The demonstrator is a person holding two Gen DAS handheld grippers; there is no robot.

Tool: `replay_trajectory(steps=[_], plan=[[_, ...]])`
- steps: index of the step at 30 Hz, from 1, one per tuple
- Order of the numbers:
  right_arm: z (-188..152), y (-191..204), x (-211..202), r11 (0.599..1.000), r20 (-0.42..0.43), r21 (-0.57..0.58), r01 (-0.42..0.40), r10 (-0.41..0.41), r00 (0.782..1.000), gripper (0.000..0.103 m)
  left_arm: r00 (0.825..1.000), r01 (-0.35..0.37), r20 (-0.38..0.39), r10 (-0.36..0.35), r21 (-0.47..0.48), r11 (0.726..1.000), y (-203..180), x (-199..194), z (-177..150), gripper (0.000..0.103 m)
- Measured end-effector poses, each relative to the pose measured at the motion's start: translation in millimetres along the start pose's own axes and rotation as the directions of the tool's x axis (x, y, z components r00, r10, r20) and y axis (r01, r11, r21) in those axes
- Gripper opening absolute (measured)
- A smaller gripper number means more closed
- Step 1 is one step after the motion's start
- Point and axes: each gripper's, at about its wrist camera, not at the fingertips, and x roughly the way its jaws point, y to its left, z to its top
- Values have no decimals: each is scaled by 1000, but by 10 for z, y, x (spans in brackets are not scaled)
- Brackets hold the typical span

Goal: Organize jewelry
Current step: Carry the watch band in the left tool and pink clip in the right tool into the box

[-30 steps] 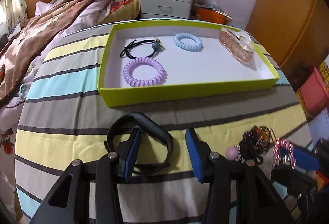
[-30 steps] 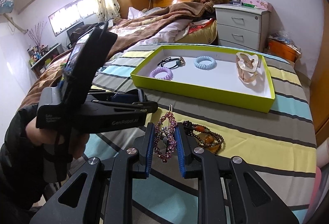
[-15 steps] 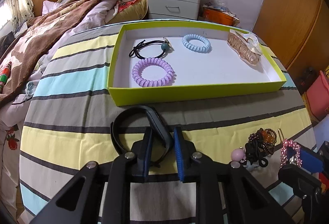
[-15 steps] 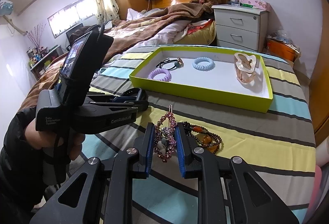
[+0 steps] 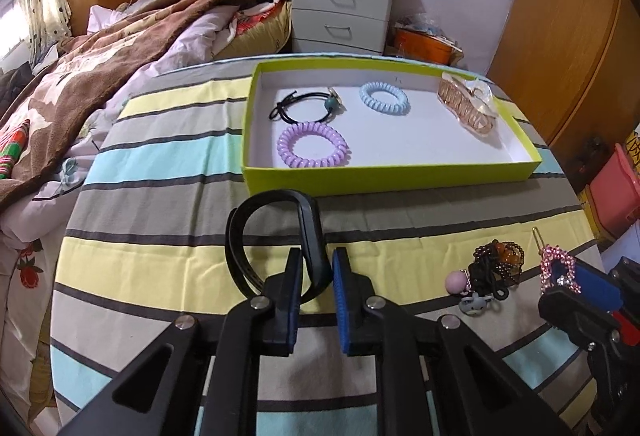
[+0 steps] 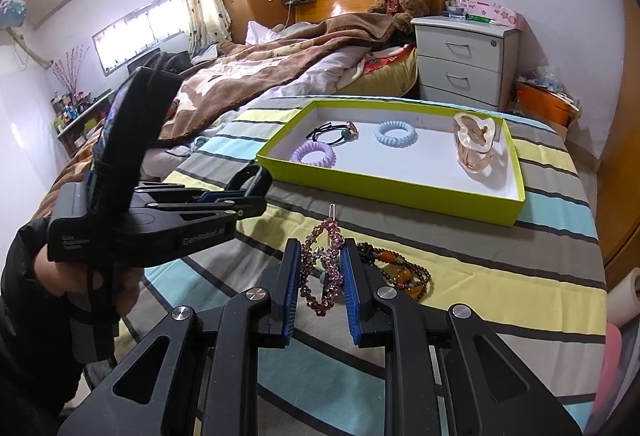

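We have both picks in hand: our left gripper [image 5: 313, 278] is clamped on the black headband [image 5: 272, 236], our right gripper [image 6: 320, 276] pinches the pink rhinestone hair clip [image 6: 322, 268]. Both sit above the striped bedspread [image 5: 160, 252]. Next, carry them toward twelve o'clock, over the near wall into the green tray [image 5: 384, 178]. The purple coil hair tie [image 5: 313, 145] crowds the near left; the bead bracelet [image 6: 404, 272] remains outside.

left gripper [image 5: 313, 272] and right gripper [image 6: 321, 276], jaws both clamped
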Motion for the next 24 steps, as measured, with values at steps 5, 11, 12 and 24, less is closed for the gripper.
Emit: replay_trajectory(steps=[5,11,12,24], plan=[[42,5,-29,1000,12,-3,7,-7,1000,21,1000,5,14,-5,-8,1000,61,-90,7,16],[134,-3,-94,1000,37,1,15,-15,999,21,999,19,43,-18,-9,1000,109,-246,65,16],[146,-4,-105,1000,42,0,17,-17,999,21,999,17,51,-16,-7,1000,113,-280,83,16],[490,-147,-98,998,75,-8,61,-60,995,21,993,35,111,-33,-17,999,222,-438,336,16]])
